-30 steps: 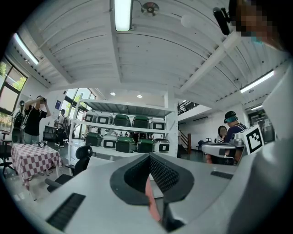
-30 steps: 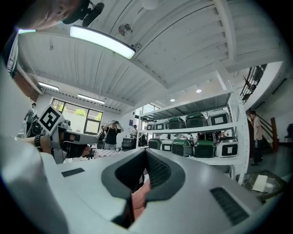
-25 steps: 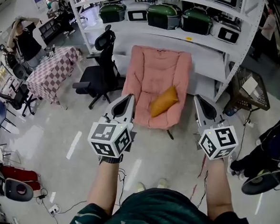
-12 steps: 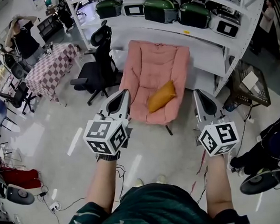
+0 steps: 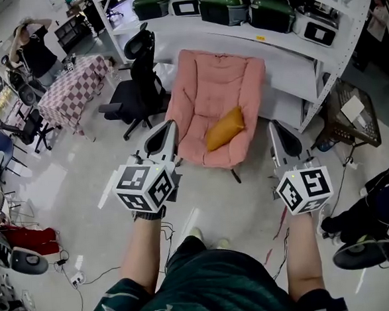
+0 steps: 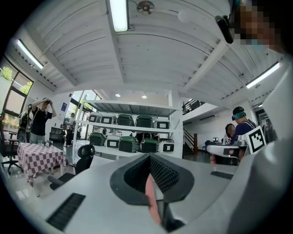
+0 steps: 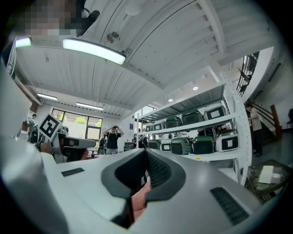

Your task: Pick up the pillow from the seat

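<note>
An orange pillow [image 5: 224, 129] lies slanted on the seat of a pink padded chair [image 5: 213, 90] in the head view. My left gripper [image 5: 172, 124] is held up in front of the chair's left edge, its jaws shut and empty. My right gripper [image 5: 273, 125] hovers just right of the chair, also shut with nothing in it. Both are short of the pillow and touch nothing. In the left gripper view the shut left gripper [image 6: 149, 158] points toward the shelves. The right gripper view shows the shut right gripper [image 7: 145, 152] aimed the same way.
A black office chair [image 5: 137, 89] stands left of the pink chair, and a checkered table [image 5: 70, 90] is further left with a person [image 5: 38, 53] beyond it. White shelving [image 5: 287, 52] with green cases [image 5: 224, 6] runs behind. A wire basket [image 5: 348, 114] and someone's shoes [image 5: 380, 238] are at the right.
The head view has shifted slightly and a foot has stepped forward. The left gripper has drifted a little left. Both grippers stay shut.
</note>
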Motion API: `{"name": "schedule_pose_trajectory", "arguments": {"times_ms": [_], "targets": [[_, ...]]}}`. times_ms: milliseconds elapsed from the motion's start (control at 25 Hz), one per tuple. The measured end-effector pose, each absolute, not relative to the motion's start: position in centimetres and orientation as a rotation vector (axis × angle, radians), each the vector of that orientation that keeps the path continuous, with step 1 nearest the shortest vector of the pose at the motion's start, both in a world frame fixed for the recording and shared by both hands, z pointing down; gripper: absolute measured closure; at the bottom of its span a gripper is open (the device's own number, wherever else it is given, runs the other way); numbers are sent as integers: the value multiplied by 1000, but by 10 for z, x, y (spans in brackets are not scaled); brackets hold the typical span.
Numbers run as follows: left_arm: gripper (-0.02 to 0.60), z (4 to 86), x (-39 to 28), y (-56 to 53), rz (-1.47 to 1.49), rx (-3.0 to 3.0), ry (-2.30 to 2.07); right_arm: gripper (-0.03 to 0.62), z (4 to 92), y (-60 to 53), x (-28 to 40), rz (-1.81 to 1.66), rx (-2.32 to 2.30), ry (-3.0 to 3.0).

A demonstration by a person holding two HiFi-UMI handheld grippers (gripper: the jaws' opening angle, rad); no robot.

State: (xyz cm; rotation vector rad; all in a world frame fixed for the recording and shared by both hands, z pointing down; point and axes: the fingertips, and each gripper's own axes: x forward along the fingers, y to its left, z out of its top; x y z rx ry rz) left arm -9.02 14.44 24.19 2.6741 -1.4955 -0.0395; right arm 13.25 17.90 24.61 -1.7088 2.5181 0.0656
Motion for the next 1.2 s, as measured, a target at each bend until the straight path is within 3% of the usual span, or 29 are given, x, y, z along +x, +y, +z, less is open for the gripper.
{"name": "schedule_pose_trajectory", "arguments": {"times_ms": [520,1200], "targets": [[575,255,-78,87,-46,2690,-1452,589,262,133,142,44,-1785,2505],[576,298,-103,-82,-24,2737,-1290,589,310,-17,109,-88,-1955,2478]]}}
